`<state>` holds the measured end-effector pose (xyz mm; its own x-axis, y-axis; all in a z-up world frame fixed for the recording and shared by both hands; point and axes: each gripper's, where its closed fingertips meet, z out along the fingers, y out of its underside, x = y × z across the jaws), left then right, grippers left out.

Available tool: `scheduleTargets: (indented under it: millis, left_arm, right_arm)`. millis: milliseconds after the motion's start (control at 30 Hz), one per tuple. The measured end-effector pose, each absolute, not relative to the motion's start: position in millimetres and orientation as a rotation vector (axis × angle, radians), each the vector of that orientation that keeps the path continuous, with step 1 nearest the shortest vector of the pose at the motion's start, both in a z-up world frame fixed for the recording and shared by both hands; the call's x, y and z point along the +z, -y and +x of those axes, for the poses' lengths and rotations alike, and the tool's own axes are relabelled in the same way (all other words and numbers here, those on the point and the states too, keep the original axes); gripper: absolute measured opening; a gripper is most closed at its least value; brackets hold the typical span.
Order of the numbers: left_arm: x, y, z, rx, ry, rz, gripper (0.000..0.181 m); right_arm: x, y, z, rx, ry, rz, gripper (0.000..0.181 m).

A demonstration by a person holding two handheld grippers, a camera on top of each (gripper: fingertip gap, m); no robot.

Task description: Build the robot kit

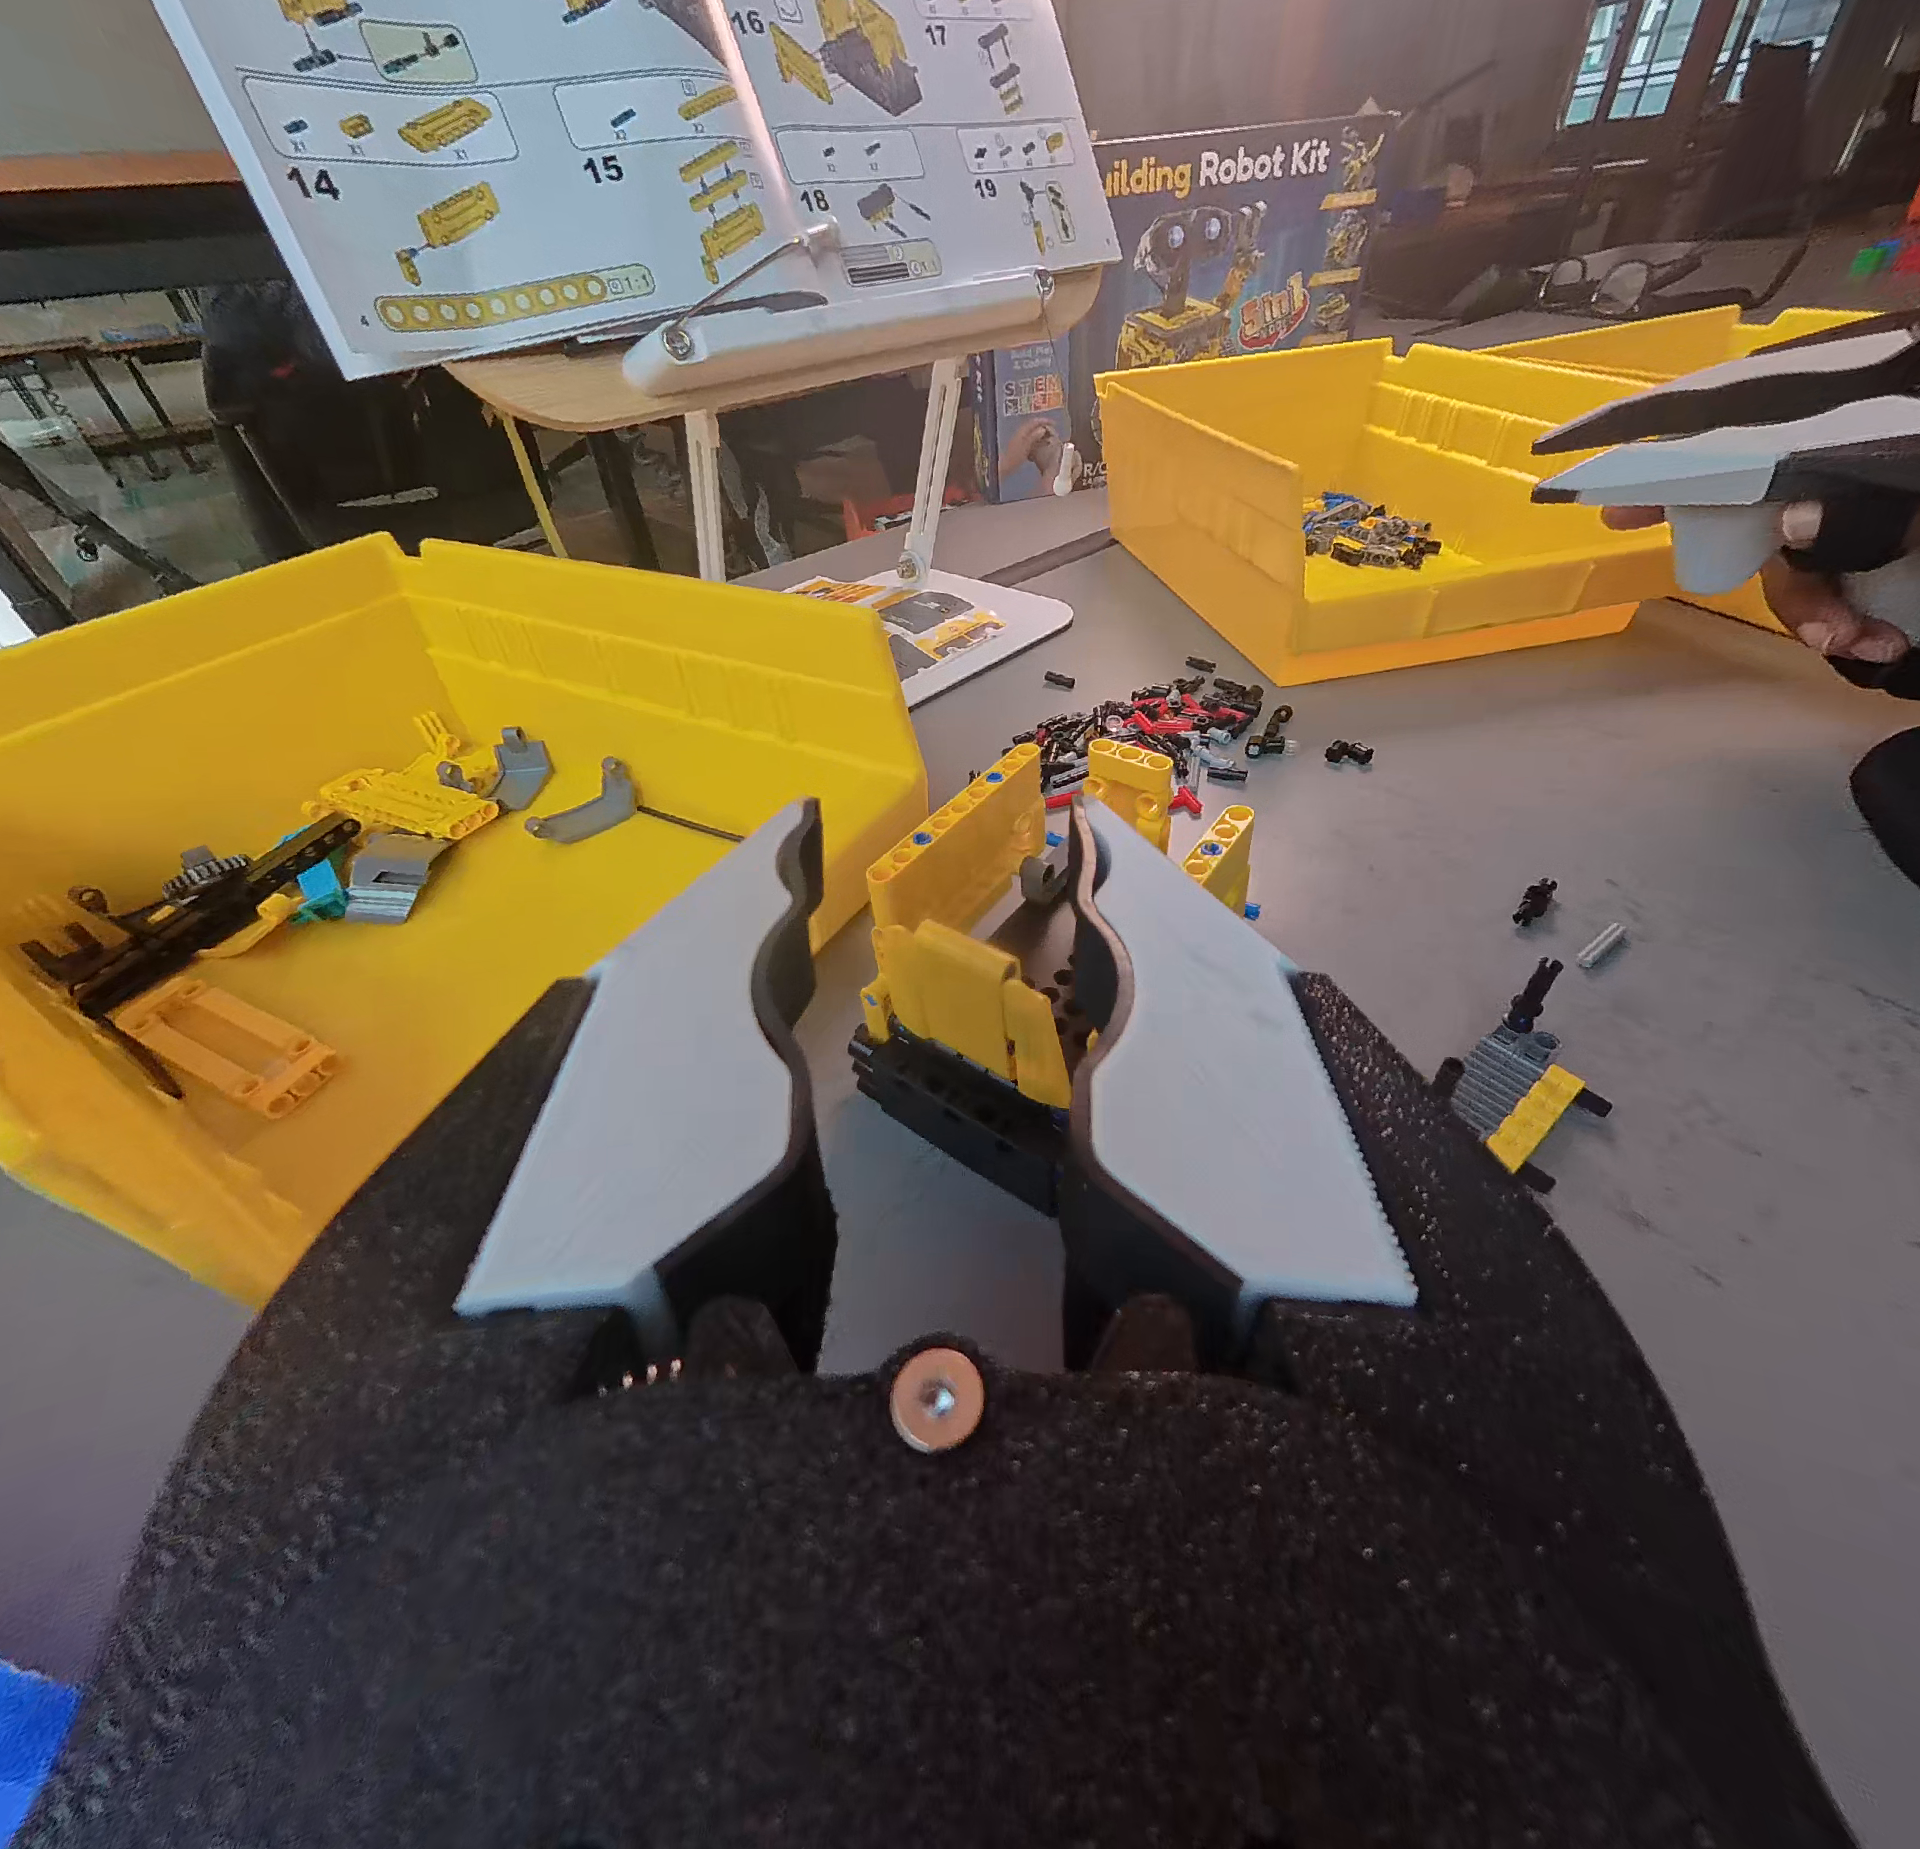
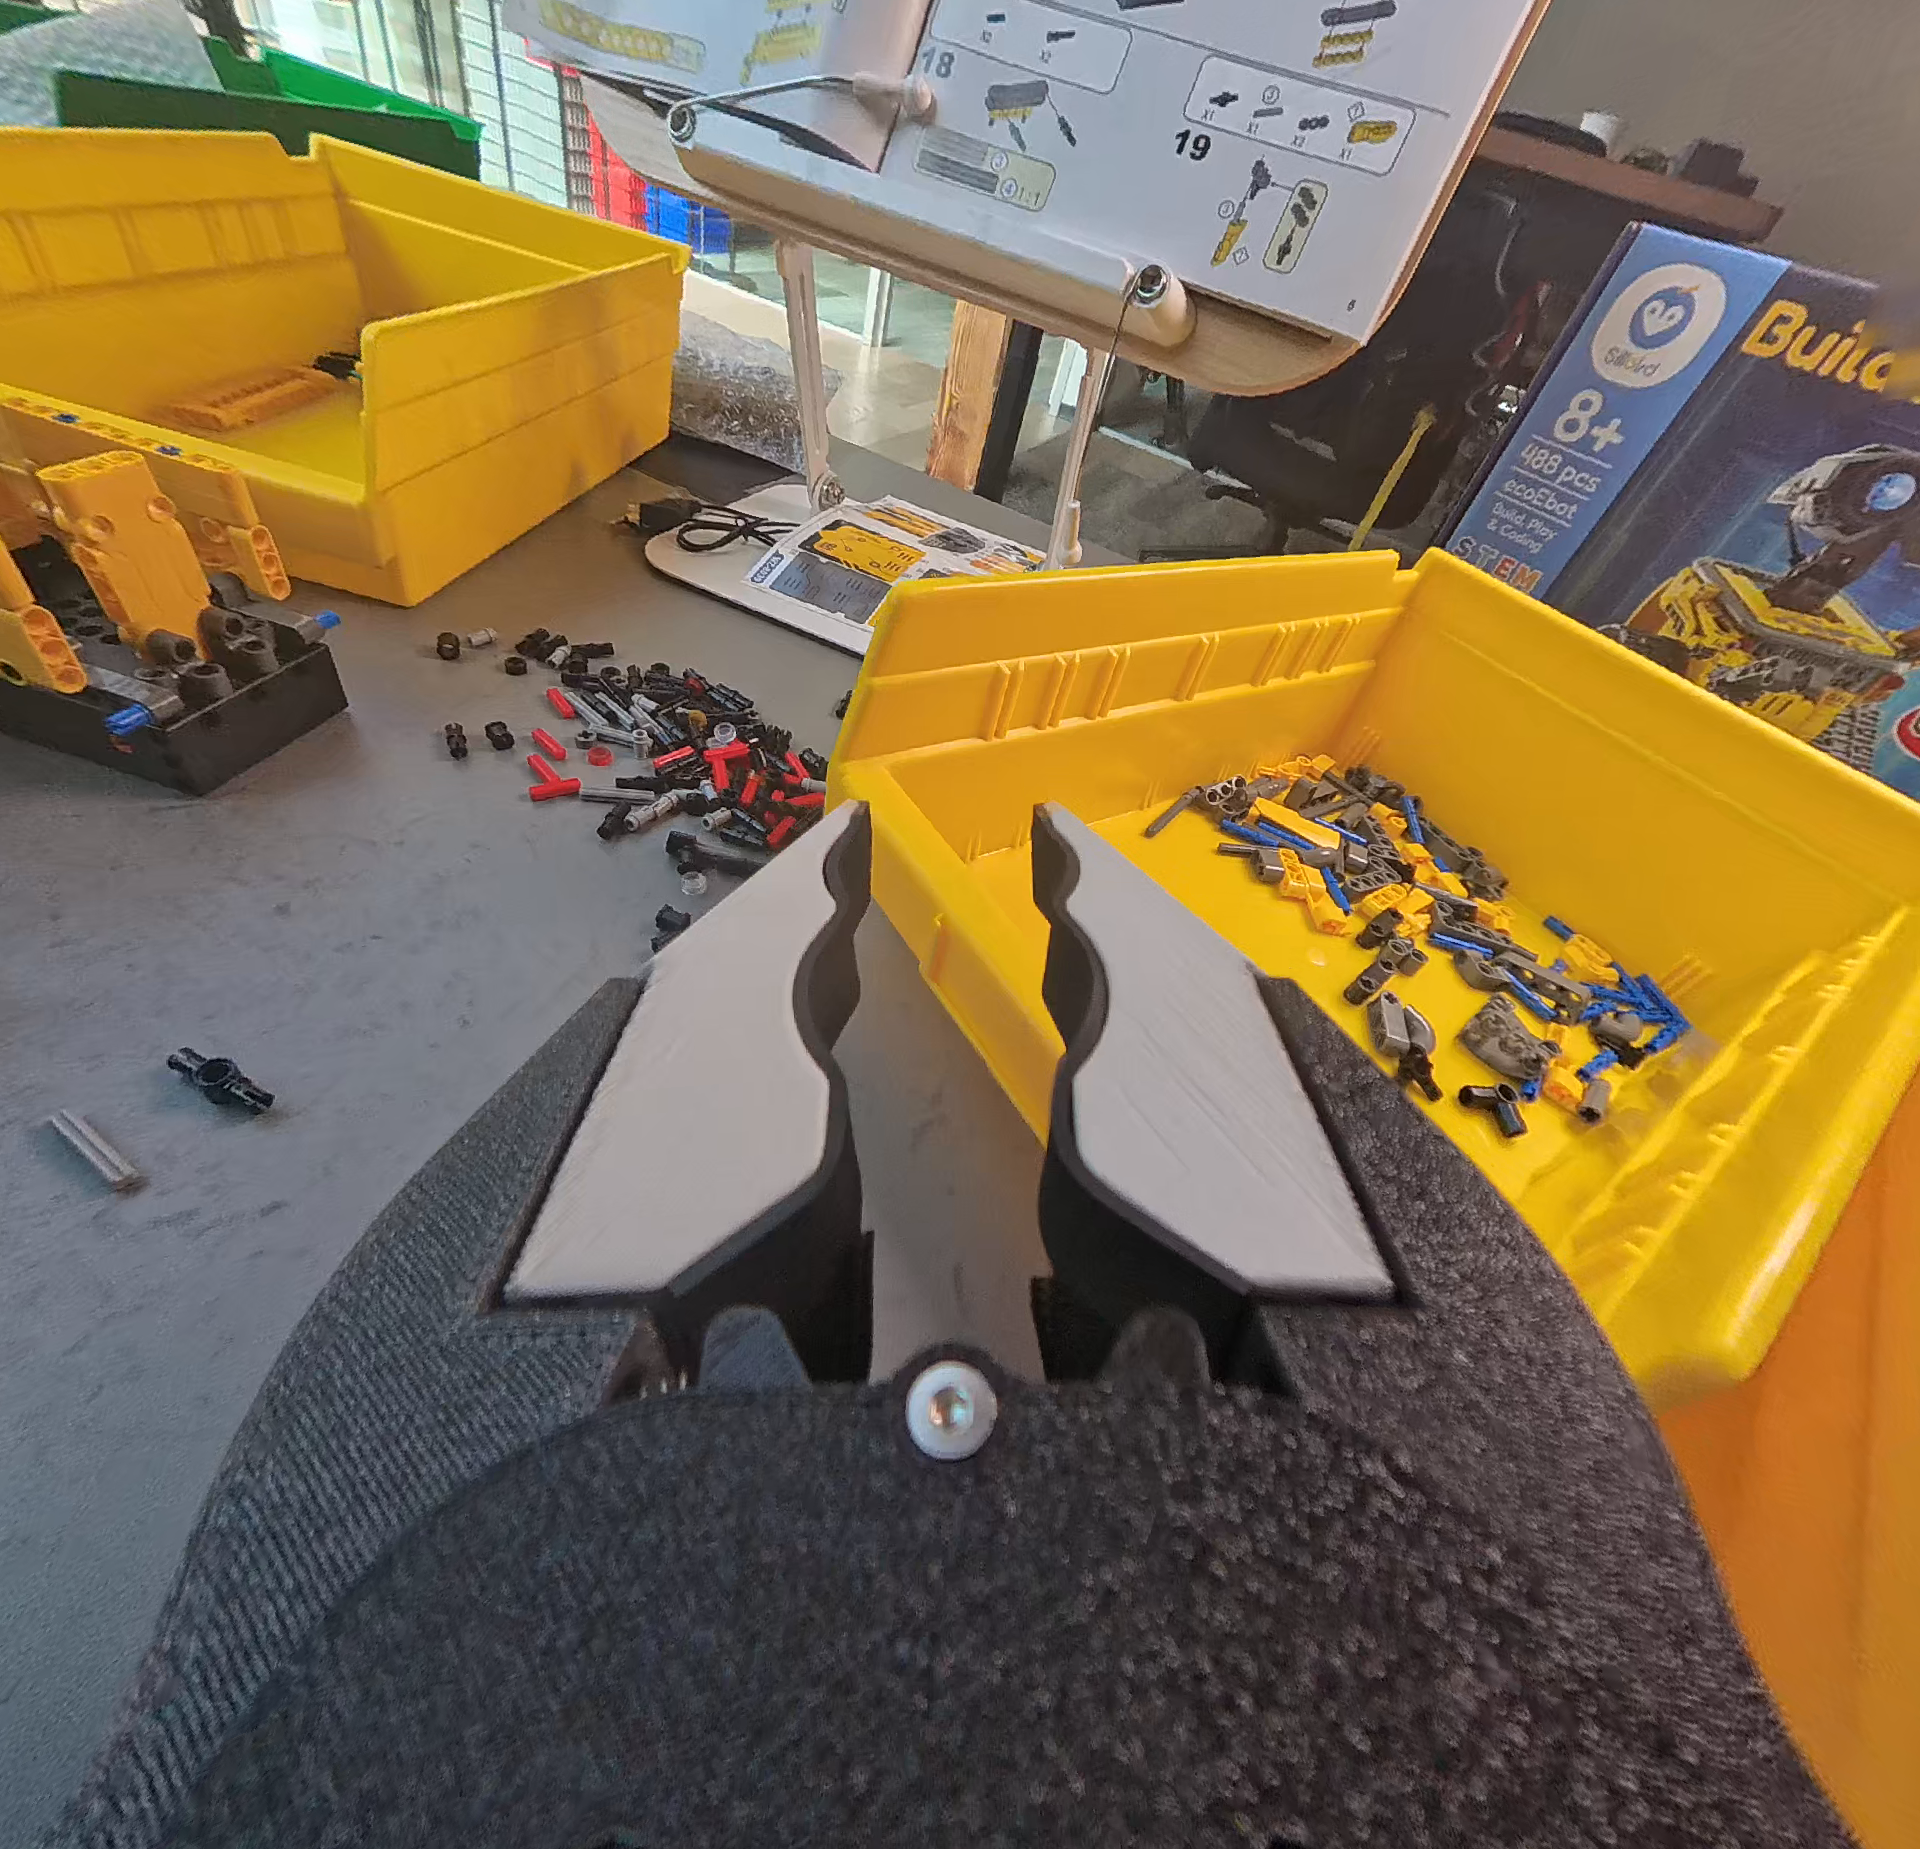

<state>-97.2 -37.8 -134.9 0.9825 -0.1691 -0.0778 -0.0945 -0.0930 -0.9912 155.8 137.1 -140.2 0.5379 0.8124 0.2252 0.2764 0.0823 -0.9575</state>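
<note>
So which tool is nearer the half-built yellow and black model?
Left. The left tool hangs open right over the model, fingers either side; the right tool is off at the yellow bin of small parts.

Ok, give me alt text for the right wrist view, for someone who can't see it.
The right gripper, open and empty, hovers at the near corner of a yellow bin holding small grey, blue and yellow pieces. To its left, loose black and red pins lie scattered on the grey table by a part-built yellow and black model.
</note>
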Motion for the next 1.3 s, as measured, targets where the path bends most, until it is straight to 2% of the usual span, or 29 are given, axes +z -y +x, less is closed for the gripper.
scheduleTargets:
  millis: [1033,1167,1300]
  left_arm:
    - [-142,33,-111,-0.119,-0.127,-1.697,0.043]
    - [-142,33,-110,-0.112,-0.134,-1.697,0.043]
    - [-142,33,-110,-0.11,-0.135,-1.697,0.043]
  right_arm:
    - [-148,-165,175,0.497,0.812,-1.603,0.03]
    - [-143,-170,181,0.484,0.76,-1.605,0.036]
    - [-138,-180,194,0.443,0.673,-1.617,0.053]
